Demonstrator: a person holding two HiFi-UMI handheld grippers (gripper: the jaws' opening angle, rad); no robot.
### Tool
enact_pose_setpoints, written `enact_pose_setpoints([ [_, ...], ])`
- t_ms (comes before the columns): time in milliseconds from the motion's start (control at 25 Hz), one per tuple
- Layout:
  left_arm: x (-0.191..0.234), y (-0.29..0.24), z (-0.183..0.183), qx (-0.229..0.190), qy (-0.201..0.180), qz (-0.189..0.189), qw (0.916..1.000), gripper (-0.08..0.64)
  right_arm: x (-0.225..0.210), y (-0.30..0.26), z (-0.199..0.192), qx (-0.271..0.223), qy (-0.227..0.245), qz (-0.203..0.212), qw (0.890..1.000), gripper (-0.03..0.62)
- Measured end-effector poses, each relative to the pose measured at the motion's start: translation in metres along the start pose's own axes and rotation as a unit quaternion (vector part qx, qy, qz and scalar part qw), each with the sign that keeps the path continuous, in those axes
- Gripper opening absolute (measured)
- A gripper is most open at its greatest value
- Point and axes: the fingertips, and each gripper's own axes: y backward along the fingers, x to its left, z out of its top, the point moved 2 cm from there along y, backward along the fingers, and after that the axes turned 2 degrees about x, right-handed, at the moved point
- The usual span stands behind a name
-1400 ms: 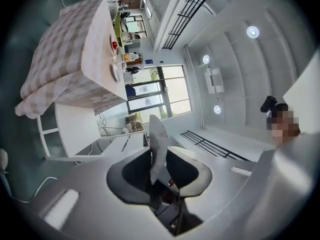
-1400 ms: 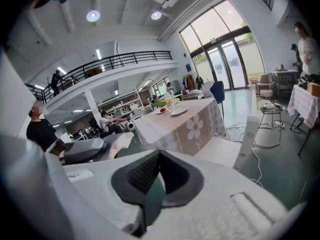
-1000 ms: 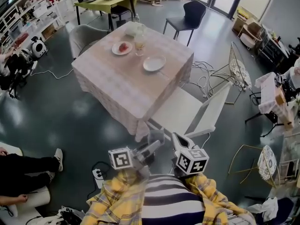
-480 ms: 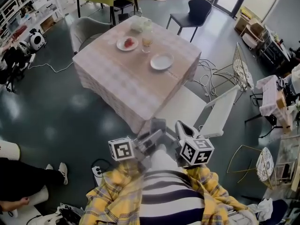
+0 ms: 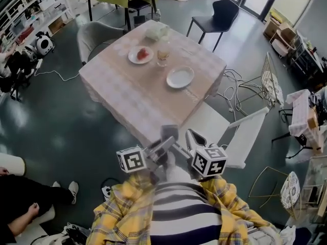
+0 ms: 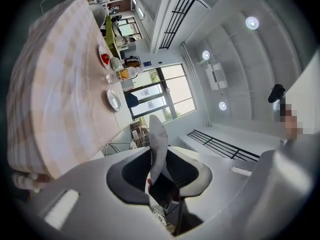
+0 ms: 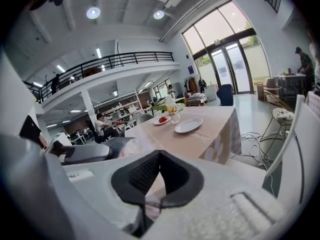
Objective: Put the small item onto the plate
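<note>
Short of the worktop (image 5: 127, 88), the left hand-held gripper (image 6: 159, 176) is hovering slightly parted; the right hand-held gripper (image 7: 152, 184) is hovering closed, empty.

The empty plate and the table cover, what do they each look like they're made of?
The empty plate looks like glazed ceramic, maybe melamine: plain white, smooth face, raised rim. The table cover looks like matte cloth: pale checked pattern, hanging in soft folds over the table's edges.

Red item (image 5: 143, 53) too small; perhaps fruit
</note>
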Motion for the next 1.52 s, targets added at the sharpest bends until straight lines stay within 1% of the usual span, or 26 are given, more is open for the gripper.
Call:
enact_pose_setpoints([
  [360, 0.023, -0.057, 0.052, -0.007, -0.029, 0.029, 0.9991, 0.083, -0.022, -0.054, 0.044, 0.013, 0.005, 0.029, 0.999, 0.001],
  [720, 0.044, -0.098, 0.1, -0.023, -0.05, 0.048, 0.9973, 0.083, -0.051, -0.102, 0.087, 0.013, 0.009, 0.026, 1.0, 0.002],
  [960, 0.063, -0.12, 0.122, -0.02, -0.063, 0.071, 0.9953, 0.083, -0.06, -0.134, 0.102, 0.027, 0.013, 0.028, 0.999, 0.002],
  [1320, 0.096, -0.143, 0.141, -0.006, -0.038, 0.094, 0.9948, 0.083, -0.079, -0.175, 0.11, 0.047, 0.008, 0.018, 0.999, 0.002],
  [1520, 0.111, -0.152, 0.153, -0.009, -0.019, 0.097, 0.995, 0.083, -0.089, -0.192, 0.119, 0.051, 0.007, 0.012, 0.999, 0.002],
])
